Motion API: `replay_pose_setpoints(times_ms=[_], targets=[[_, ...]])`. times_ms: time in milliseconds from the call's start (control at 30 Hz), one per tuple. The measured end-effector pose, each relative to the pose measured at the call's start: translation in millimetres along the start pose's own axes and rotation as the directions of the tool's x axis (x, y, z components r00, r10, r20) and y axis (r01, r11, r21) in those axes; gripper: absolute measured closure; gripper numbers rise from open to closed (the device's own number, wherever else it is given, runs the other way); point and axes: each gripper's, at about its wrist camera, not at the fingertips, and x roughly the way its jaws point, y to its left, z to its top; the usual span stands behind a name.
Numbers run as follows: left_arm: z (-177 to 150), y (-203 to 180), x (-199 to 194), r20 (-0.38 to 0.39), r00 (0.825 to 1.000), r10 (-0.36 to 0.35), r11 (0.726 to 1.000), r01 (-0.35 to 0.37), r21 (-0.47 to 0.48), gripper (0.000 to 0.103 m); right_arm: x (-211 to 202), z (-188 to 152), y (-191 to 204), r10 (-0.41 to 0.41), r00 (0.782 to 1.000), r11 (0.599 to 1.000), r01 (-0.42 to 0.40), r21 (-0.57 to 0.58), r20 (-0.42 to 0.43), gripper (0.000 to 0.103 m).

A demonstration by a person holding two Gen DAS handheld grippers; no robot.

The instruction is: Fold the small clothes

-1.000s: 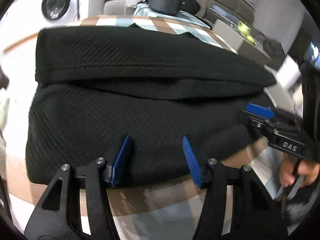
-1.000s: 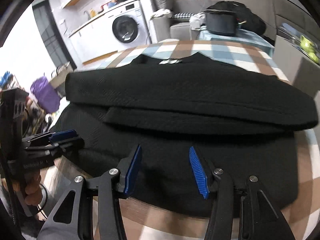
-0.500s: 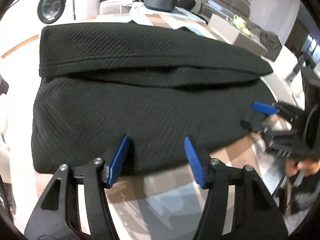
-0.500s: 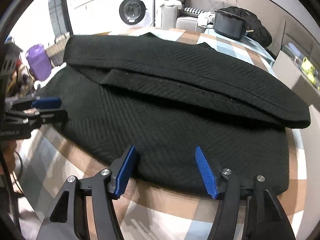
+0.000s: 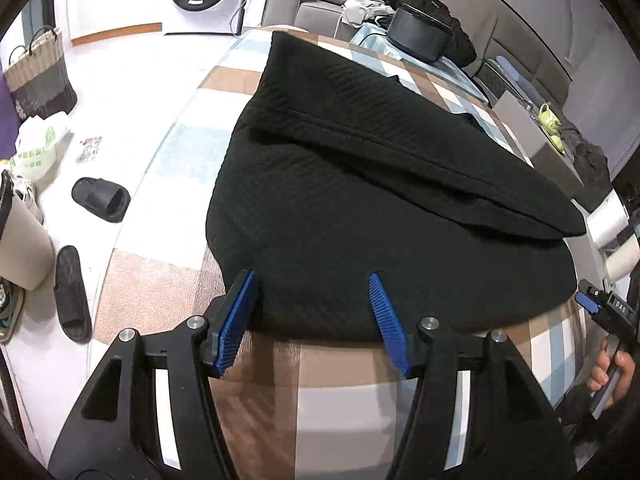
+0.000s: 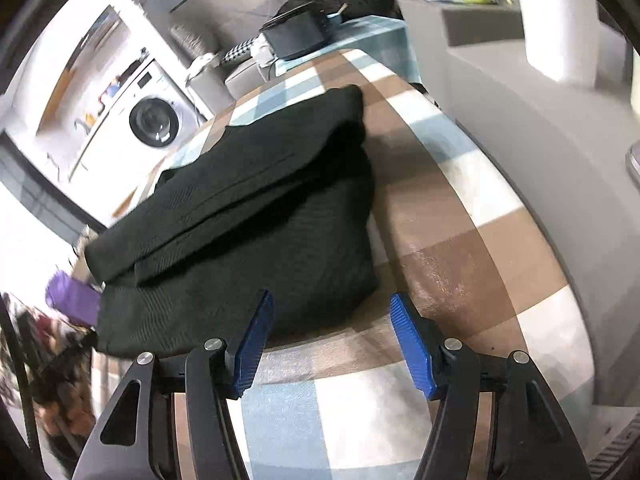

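Black knit garment (image 5: 360, 208) lies folded on the checked table (image 5: 328, 384), its near hem just ahead of the left gripper (image 5: 312, 312), whose blue pads spread wide, holding nothing. Right gripper (image 6: 332, 340) gapes empty too, beside the garment's corner.

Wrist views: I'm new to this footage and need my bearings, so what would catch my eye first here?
A large black garment dominates, spread on the checked brown, blue and white tablecloth with a flap folded across its far half. The blue-padded left tongs stand open at its near hem; the right tongs stand open at its near right corner. Behind, a white washing machine stands out.
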Motion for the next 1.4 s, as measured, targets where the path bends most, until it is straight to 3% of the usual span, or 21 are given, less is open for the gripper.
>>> replay_pose_setpoints(times_ms=[233,333,467,633,767,900,1333,1400], targets=[[12.1,-7.1,18.6,0.013,0.999,0.045,0.999,-0.045,-0.013,0.048,24.0,12.1,16.2,-0.021,0.999,0.999,0.022,-0.044,0.033,0.045],[15.5,-7.4,24.0,0.014,0.998,0.064,0.998,-0.064,-0.016,0.048,37.4,15.8,22.5,-0.048,0.998,0.996,0.051,-0.072,0.041,0.051],[25.0,-6.4,34.0,0.011,0.997,0.072,0.997,-0.072,-0.002,0.048,46.4,18.5,25.0,-0.068,0.996,0.99,0.073,-0.121,0.052,0.066],[30.3,-6.7,39.5,0.012,0.994,0.105,0.994,-0.105,0.007,0.048,49.0,20.6,22.0,-0.053,0.997,0.991,0.06,-0.122,0.062,0.072],[36.3,-3.4,47.0,0.002,0.994,0.108,0.994,-0.108,0.004,0.076,47.6,19.2,23.2,-0.046,0.996,0.989,0.056,-0.136,0.075,0.081],[32.4,-7.0,47.3,0.008,0.994,0.105,0.994,-0.105,0.034,0.08,47.5,17.2,24.2,-0.046,0.996,0.986,0.058,-0.157,0.075,0.086],[-5.0,-7.1,18.1,-0.013,0.994,0.106,0.993,-0.105,0.053,0.078,26.2,-6.3,18.1,-0.054,0.998,0.982,0.058,-0.18,0.026,0.088],[-3.2,-5.8,14.9,-0.015,0.994,0.108,0.994,-0.108,0.034,0.073,24.4,-8.3,16.7,-0.053,0.999,0.981,0.053,-0.186,0.004,0.08]])
